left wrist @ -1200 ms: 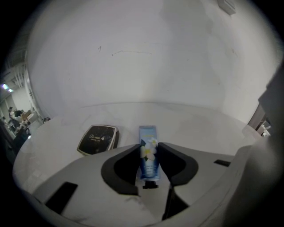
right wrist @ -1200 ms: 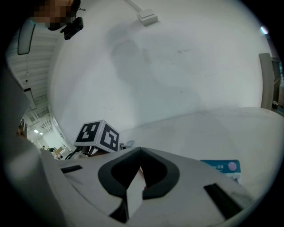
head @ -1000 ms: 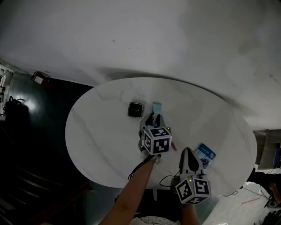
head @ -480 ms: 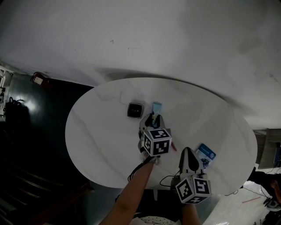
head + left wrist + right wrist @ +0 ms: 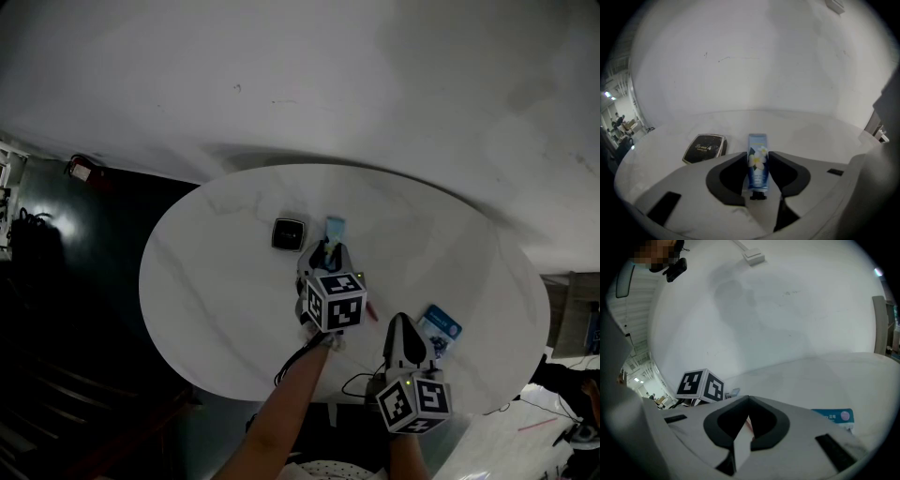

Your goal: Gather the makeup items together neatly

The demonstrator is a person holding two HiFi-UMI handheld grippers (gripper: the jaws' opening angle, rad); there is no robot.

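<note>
On the white oval tabletop (image 5: 216, 281), pale wall (image 5: 764, 56) behind — left gripper (image 5: 758, 161) jaws pinch a blue tube (image 5: 758, 164); right gripper (image 5: 747, 403) jaws pressed together.

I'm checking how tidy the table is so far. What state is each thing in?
left gripper: shut on the tube
right gripper: shut, empty
tube: lying flat on the table, cap toward the left gripper
compact: closed, flat, beside the tube, not touching it
packet: lying flat beside the right gripper
</note>
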